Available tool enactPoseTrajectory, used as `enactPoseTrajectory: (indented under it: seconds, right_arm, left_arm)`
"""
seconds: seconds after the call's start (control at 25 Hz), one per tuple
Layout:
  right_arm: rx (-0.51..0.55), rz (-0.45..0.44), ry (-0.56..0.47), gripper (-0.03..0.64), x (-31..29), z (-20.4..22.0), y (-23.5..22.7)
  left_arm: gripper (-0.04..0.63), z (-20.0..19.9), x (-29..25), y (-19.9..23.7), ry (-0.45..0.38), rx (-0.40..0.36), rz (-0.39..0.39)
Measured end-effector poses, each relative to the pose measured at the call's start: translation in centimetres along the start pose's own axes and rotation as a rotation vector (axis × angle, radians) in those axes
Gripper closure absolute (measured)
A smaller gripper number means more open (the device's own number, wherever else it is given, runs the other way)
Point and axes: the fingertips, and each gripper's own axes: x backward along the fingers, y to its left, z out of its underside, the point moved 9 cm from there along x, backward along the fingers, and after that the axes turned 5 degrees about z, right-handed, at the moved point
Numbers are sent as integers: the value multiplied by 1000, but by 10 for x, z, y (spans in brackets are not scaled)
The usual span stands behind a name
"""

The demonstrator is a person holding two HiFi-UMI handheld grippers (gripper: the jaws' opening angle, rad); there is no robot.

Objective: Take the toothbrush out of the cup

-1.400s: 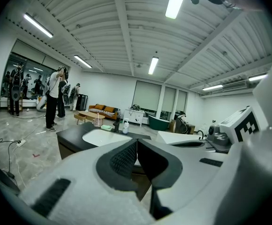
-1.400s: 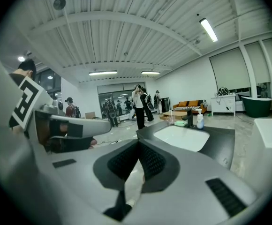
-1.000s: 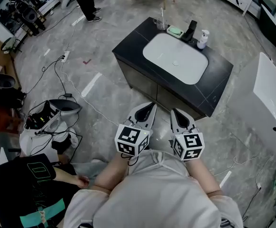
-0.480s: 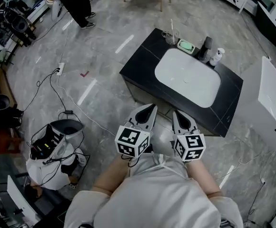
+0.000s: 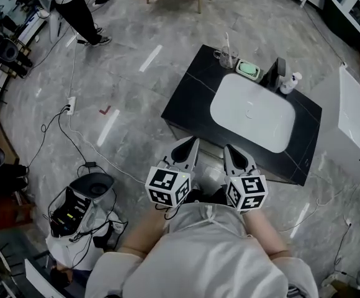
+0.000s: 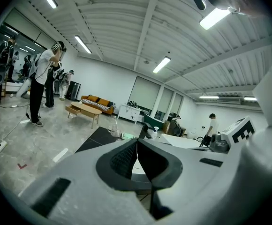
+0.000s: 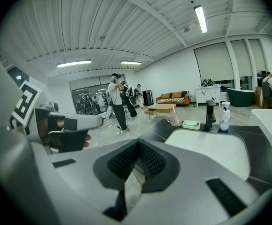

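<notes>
A clear cup [image 5: 226, 57] with a white toothbrush [image 5: 227, 43] upright in it stands on the far left corner of the black vanity [image 5: 189, 101], beside the white sink [image 5: 249, 112]. Both grippers are held close to my body, well short of the vanity. My left gripper [image 5: 193, 140] is shut and empty. My right gripper [image 5: 228, 148] is shut and empty too. The cup [image 6: 114, 128] shows small and far off past the shut jaws in the left gripper view. In the right gripper view the cup [image 7: 174, 118] stands left of the sink.
A green soap dish [image 5: 248, 69], a black faucet [image 5: 279, 71] and a spray bottle [image 5: 290, 82] line the vanity's back edge. Cables and an open bag [image 5: 81, 198] lie on the floor at left. A white unit [image 5: 359, 126] stands at right. A person [image 5: 71, 4] stands far left.
The vanity has shifted right and sits a little nearer in the head view as I walk toward it. Both grippers stay shut in front of my body.
</notes>
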Motion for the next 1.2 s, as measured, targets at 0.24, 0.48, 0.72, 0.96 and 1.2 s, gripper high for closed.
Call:
enactPoseTrajectory:
  seconds: [0.24,0.48,0.72,0.96,1.2]
  right_arm:
    - [-19,31,13,591,-24,-7,-11]
    - [-41,37,19,591,-61,-26,-39]
    - [-54,36,33,591,-104,-51,-83]
    - [-71,45,60,591,-141,-68,-132]
    - [-82,65,91,591,-165,-74,-168]
  left_arm:
    - [575,-5,-26,15,26,5,33]
    - [575,-21,-70,31,52,-8,40]
    - [575,-44,-134,49,72,-17,38]
    - [575,-55,-199,63,108,-12,34]
    - [575,-63,-244,71,134,-7,54]
